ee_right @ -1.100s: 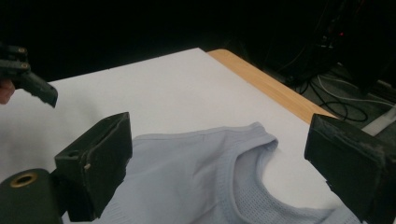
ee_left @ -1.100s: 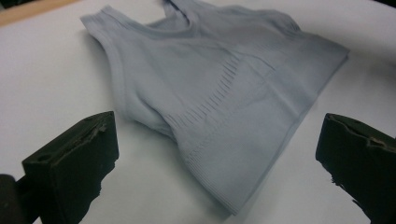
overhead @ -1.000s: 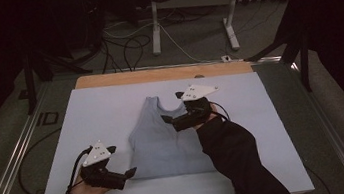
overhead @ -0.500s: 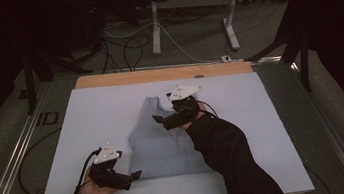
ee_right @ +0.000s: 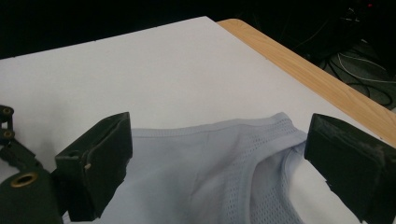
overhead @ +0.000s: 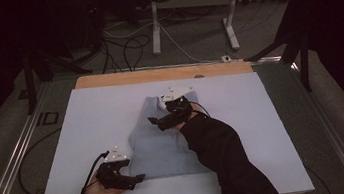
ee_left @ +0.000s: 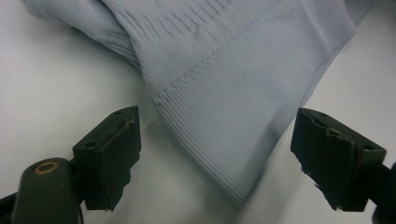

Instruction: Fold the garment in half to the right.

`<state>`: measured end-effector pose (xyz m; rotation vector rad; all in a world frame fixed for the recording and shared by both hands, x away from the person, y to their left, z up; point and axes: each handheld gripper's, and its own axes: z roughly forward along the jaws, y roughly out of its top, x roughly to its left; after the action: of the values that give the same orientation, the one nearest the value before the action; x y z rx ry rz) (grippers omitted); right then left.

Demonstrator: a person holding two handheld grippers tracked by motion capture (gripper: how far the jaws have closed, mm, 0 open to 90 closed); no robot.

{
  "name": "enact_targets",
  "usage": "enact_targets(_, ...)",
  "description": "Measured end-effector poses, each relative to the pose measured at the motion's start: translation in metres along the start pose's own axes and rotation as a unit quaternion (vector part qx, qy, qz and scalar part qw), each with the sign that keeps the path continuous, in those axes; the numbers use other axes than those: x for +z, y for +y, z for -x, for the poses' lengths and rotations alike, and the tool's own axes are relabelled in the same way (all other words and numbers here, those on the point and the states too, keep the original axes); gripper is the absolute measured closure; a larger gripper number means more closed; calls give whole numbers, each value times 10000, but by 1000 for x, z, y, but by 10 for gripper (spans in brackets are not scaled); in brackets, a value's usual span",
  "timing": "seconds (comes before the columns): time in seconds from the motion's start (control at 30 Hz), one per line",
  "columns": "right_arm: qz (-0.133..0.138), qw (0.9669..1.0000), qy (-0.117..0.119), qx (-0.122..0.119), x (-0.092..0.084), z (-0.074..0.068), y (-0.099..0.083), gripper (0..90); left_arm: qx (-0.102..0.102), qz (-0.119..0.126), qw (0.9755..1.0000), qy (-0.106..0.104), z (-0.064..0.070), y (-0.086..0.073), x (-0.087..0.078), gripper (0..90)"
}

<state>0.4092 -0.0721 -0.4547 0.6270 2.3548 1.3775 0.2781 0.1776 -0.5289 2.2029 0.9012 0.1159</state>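
A: What is the biggest thing here?

B: The white board (overhead: 89,138) that covers the table. A strip of bare wood (overhead: 122,78) shows along its far edge. On the middle of the board lies a pale blue tank top (overhead: 159,146), flat, with its long axis running from the near side to the far side. The straps point away from the person and the hem is toward the person.

A: Is there room around it?

B: Yes, wide bare board on the left, on the right and beyond the straps. In front of the hem there is less.

A: And the tools?

B: The left gripper (overhead: 138,178) is low at the near left corner of the hem. Its jaws have just been closing, but they stand apart on both sides of the corner (ee_left: 243,172) and the pads do not press it. The right gripper (overhead: 155,122) is over the left strap (ee_right: 280,135) near the neckline, jaws wide, holding nothing.
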Motion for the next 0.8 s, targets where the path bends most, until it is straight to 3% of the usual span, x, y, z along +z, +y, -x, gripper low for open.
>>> enact_targets(0.27,-113,9999,30,-68,18,3,8,83,-192,81,9995,-239,0,2,-1,364)
enact_targets(0.37,-165,9998,6,-72,25,5,11,85,-403,128,9989,-200,0,2,-2,442)
enact_targets(0.53,-189,9998,-19,5,38,13,16,94,-583,67,9983,-59,2,3,-2,584)
enact_targets(0.8,-335,9991,-175,168,60,25,15,120,-603,39,9982,70,12,5,-2,761)
